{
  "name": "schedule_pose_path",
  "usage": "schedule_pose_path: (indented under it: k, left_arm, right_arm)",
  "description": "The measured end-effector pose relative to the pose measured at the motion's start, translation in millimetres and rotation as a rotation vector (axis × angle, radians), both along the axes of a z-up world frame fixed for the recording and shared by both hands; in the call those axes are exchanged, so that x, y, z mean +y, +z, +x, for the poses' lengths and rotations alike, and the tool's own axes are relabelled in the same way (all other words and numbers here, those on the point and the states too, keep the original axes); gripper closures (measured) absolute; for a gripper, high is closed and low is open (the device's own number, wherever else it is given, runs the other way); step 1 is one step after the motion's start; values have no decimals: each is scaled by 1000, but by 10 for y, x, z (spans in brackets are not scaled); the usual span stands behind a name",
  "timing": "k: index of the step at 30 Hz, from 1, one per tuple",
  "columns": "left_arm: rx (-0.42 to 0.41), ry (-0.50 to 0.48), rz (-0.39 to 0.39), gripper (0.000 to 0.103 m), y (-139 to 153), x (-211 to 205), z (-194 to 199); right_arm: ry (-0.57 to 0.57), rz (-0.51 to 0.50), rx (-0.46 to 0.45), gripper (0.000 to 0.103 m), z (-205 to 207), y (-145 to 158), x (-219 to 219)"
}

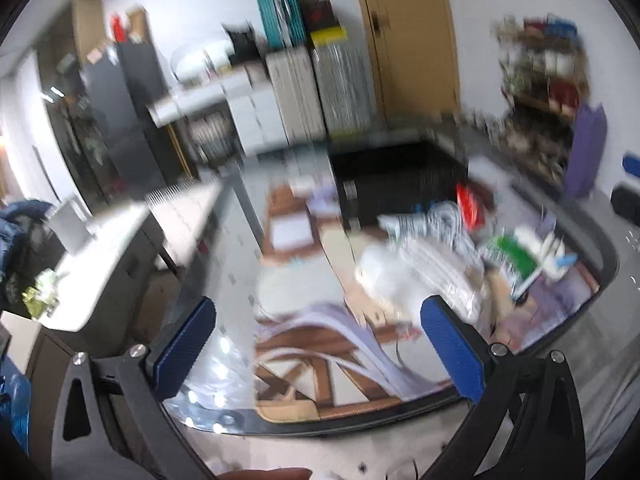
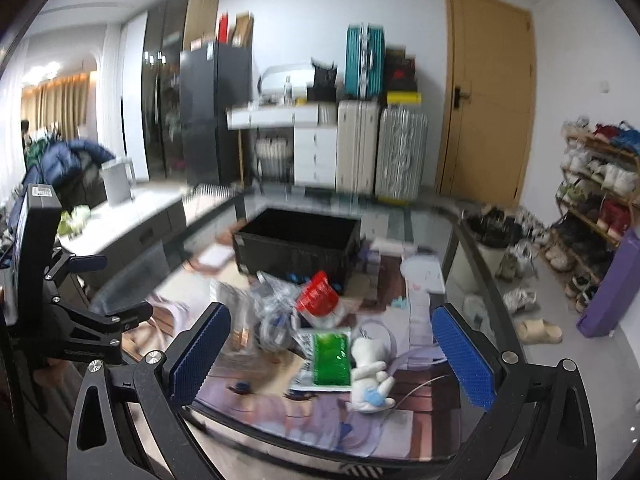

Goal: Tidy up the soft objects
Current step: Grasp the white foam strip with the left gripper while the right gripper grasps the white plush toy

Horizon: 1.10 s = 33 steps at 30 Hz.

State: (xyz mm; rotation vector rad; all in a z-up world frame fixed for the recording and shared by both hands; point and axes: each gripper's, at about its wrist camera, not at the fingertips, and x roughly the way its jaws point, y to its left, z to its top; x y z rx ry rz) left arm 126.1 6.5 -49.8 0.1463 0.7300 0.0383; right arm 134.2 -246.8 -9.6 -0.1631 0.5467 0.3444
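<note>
Both tongs stand wide with nothing between their blue pads: the left gripper [image 1: 320, 356] hangs over the near edge of the glass table [image 1: 224, 392], and the right gripper [image 2: 332, 356] hangs over the same table with its soft heap straight ahead. Taking the black crate [image 2: 296, 240] on the table as the mark, left of it a white counter [image 2: 132, 216] runs along the table's side, with a dark blue padded jacket [image 2: 76, 160] heaped at its far end. A dark clamp arm [image 2: 80, 320] stands at the table's left edge, nearer than the crate. Behind the crate a dark tall cabinet [image 2: 212, 112], a white desk [image 2: 280, 114] and upright suitcases [image 2: 380, 144] line the white wall. Just in front of the crate lies a jumble of clear plastic bags [image 2: 272, 312], with a red packet [image 2: 318, 292] on top. Nearer still, a green pouch [image 2: 330, 356] lies flat, and a white plush toy [image 2: 370, 376] lies touching its right side. Under the glass a printed mat [image 2: 280, 412] shows brown and lilac. Right of the crate a tan door [image 2: 488, 100] stands shut, then a shoe rack [image 2: 596, 184], with a purple bag [image 2: 616, 284] leaning below it. The left wrist view is blurred
</note>
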Motion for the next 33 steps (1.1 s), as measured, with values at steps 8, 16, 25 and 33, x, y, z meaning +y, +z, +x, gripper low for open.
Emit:
schedule_pose_path:
  k: [8,16,25,33]
  left_arm:
    - [89,-12,51,0,-262,-122,577]
    - [135,-32,-14,0,-395,-244,809]
    - [181,-31,-18,0,-492,-131,711]
    - [316,-92,-158,0,-703,-36,651]
  right_arm:
    - [8,-108,116,0,487,-290,-65]
    - [30,-139,220,0,591,-545,-42]
    - [34,-210,314,0,775,-868,-58]
    - [-3,-150,376,0,832,-930,-162]
